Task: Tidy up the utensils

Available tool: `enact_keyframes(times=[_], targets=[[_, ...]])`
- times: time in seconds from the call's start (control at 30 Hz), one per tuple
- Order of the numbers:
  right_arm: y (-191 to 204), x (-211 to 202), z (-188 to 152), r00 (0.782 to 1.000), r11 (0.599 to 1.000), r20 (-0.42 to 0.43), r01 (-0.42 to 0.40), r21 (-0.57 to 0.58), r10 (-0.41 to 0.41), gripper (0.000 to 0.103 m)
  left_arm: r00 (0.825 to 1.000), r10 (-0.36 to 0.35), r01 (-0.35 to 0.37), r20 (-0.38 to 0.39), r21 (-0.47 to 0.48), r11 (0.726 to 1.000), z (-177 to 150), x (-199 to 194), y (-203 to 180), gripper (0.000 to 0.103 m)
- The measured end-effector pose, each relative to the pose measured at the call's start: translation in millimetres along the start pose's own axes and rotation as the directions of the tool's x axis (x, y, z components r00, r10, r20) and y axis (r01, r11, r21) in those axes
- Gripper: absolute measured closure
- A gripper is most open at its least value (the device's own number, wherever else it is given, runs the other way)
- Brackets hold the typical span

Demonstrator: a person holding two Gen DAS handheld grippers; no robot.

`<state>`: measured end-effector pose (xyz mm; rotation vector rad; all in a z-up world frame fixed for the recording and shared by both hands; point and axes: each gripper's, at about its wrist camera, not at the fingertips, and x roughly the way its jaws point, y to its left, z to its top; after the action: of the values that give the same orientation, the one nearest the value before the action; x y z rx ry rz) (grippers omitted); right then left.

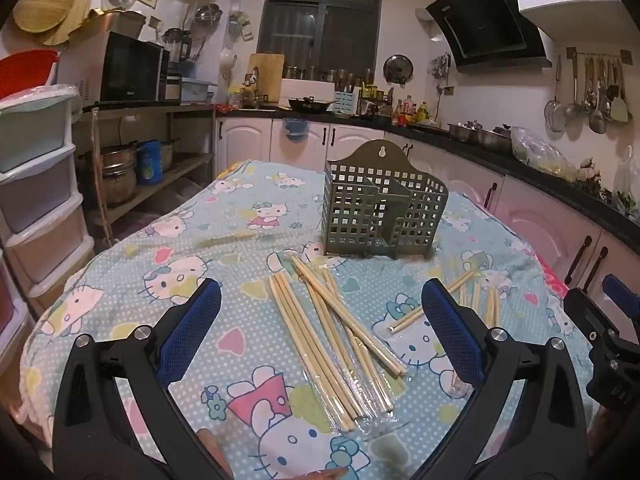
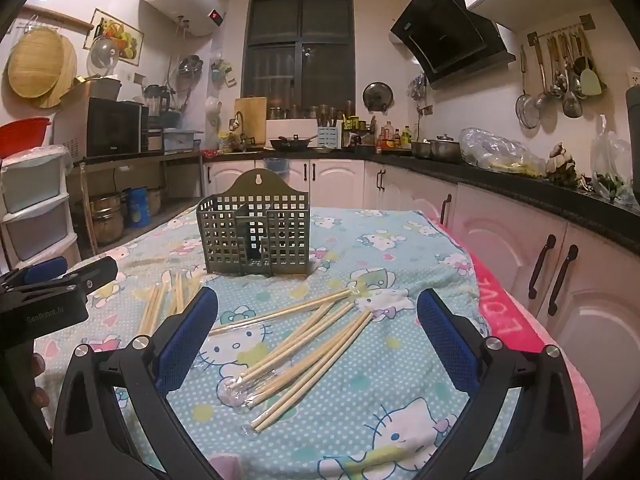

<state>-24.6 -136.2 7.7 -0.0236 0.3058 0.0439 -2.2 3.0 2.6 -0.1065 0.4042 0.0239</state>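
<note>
Our left gripper [image 1: 320, 316] and right gripper [image 2: 318, 316] are hanging wide open, empty, above wrapped chopsticks [image 1: 336, 320] lying scattered on the cloth-covered table [image 1: 180, 248]; the green holder [image 1: 380, 216] is standing beyond, unobstructed.

One green utensil holder [image 1: 384, 208] is being shown toward the far edge of the tabletop; one hanging hole is being counted in its back plate. Its compartments are being hidden in part, so no count is being given.

Two loose piles of chopsticks are being counted nearer the near edge: the left pile [image 1: 336, 336] and the right pile [image 2: 312, 344]. In each pile the sticks are being overlapped and partly wrapped in clear film, so an exact number per pile is not being stated; more than five are being seen in each.

One patterned cloth [image 2: 400, 248] is being counted.

Two grippers are being counted: the left gripper [image 1: 322, 286] and the right gripper [image 2: 318, 294], each being fitted with two blue-padded fingers.
</note>
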Motion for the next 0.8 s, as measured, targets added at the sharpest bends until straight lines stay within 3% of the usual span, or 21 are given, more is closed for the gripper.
enact_keyframes(times=[0.8], targets=[[0.5,-3.7,-0.6,1.000,1.000,0.009,0.001,-0.003,-0.001,0.006,1.000,0.000,0.000,0.006,-0.001,1.000,-0.8,0.1,1.4,0.011]])
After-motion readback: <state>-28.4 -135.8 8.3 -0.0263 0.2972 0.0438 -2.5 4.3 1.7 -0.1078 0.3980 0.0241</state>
